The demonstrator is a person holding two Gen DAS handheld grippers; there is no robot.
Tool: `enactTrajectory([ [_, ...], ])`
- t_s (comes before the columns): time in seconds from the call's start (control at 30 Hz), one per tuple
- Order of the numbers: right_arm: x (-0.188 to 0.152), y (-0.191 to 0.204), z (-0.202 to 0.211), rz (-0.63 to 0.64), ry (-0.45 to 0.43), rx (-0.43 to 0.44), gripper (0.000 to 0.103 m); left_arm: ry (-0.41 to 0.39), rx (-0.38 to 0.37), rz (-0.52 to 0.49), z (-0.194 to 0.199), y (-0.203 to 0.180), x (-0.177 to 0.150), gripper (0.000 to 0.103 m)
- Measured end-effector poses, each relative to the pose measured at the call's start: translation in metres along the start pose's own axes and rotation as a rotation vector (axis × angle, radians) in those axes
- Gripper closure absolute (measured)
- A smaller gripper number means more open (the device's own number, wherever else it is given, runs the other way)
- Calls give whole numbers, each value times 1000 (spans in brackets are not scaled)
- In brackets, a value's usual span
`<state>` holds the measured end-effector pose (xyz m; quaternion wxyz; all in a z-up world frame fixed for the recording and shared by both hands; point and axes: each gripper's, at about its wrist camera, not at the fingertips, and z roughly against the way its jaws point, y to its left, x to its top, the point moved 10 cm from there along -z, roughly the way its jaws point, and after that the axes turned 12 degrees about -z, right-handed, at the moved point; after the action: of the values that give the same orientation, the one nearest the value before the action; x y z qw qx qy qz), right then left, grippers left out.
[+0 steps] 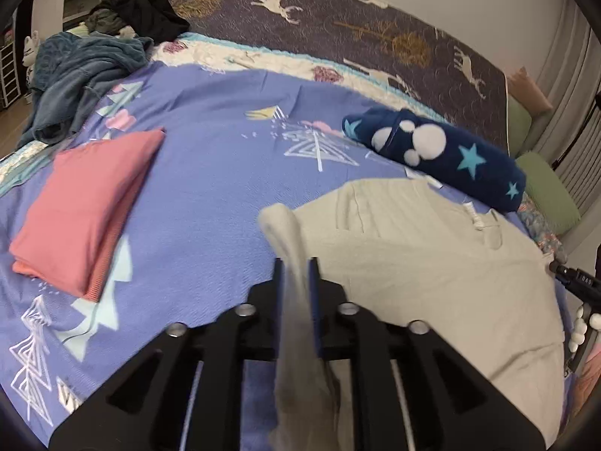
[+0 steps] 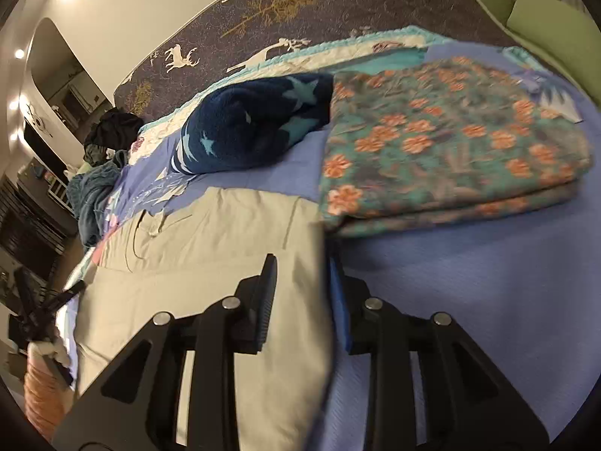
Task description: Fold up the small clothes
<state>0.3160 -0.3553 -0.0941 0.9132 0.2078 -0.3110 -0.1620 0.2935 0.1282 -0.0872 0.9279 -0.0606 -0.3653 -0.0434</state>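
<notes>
A beige garment (image 1: 432,270) lies spread on the blue bedspread (image 1: 210,188). My left gripper (image 1: 296,267) is shut on its left edge, and a strip of beige cloth rises between the fingers. In the right wrist view the same beige garment (image 2: 225,233) fills the lower left. My right gripper (image 2: 300,267) has its jaws around the garment's right edge, with beige cloth between them; a gap shows beside the right finger, so the grip is unclear.
A folded pink garment (image 1: 82,210) lies at left. A rolled navy star blanket (image 1: 443,150) lies behind the beige garment. A folded floral cloth (image 2: 443,143) lies right of it. A teal blanket and dark clothes (image 1: 86,64) are piled at the far left corner.
</notes>
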Motion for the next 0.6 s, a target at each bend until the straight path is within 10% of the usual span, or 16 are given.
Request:
enactTrajectory([
  [0.13,-16,-11,35,23,-2,29,62,-47,-40,-36,40,-5,-13,61],
  [0.6,-141,-23,104,10,119,143,61,74,-230,-37,80,-40,-138,59],
])
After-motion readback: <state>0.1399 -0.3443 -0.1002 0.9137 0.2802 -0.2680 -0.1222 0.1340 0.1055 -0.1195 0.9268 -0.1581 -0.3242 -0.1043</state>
